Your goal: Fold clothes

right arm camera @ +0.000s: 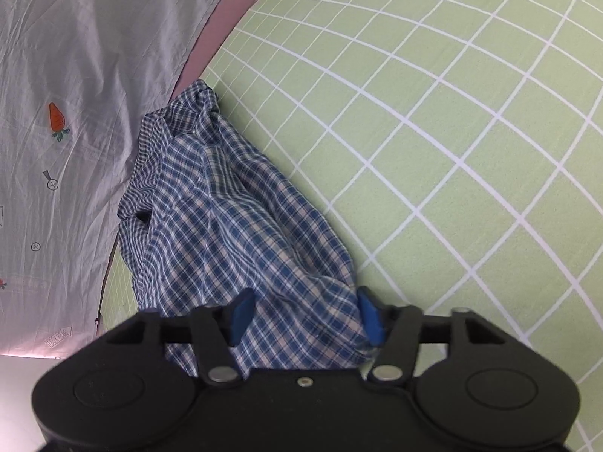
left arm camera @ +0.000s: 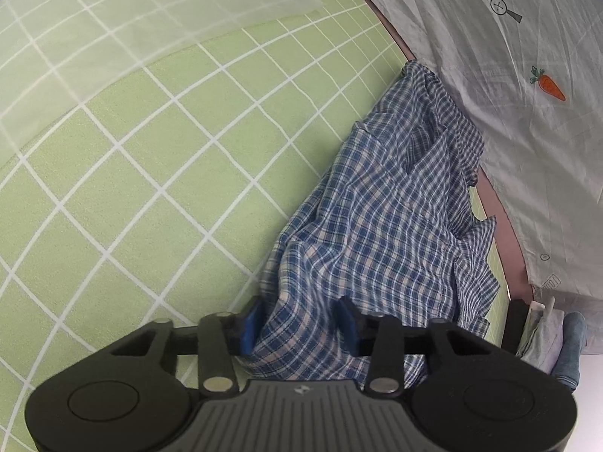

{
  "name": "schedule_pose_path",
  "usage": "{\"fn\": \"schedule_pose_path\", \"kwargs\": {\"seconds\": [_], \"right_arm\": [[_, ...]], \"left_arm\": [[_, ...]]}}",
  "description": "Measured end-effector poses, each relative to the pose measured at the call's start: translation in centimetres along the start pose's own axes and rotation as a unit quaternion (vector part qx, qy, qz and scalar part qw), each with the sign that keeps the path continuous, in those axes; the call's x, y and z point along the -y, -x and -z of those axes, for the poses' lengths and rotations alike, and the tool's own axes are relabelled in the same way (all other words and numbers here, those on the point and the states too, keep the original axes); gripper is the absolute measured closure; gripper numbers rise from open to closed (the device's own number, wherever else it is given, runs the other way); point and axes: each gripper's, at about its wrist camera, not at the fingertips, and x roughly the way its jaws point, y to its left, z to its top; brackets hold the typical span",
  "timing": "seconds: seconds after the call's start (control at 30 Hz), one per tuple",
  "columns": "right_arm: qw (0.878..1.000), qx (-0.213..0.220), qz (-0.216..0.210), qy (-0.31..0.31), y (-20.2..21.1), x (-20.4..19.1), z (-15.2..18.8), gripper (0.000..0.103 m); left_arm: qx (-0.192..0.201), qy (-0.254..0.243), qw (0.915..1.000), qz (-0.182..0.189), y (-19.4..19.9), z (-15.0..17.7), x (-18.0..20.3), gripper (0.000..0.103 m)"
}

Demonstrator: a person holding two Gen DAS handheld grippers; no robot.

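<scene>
A blue and white plaid shirt lies crumpled along the edge of the green gridded mat. In the left wrist view its near end is bunched between the blue pads of my left gripper, which is shut on the cloth. The right wrist view shows the same shirt on the mat, and its near end fills the gap of my right gripper. Both blue fingertips of that gripper press into the fabric. The cloth under each gripper body is hidden.
A white sheet with carrot prints borders the mat beyond a pinkish edge. A translucent sheet lies on the far part of the mat. Folded light and denim-blue cloth sits off the mat's edge.
</scene>
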Motion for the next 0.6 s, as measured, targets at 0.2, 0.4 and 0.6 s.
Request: {"fn": "schedule_pose_path", "kwargs": {"seconds": [0.2,0.4,0.6], "right_arm": [[0.998,-0.002,-0.026,-0.049,0.9,1.6,0.8,0.093],[0.998,0.018,-0.033,-0.042,5.2,2.9,3.6,0.094],[0.996,-0.014,-0.044,-0.070,8.6,6.7,6.0,0.095]], "left_arm": [[0.016,-0.038,0.9991,-0.006,2.2,1.4,1.3,0.094],[0.011,-0.049,0.9987,0.002,5.2,5.2,0.2,0.095],[0.005,0.007,0.9998,0.015,7.9,9.6,-1.3,0.097]]}}
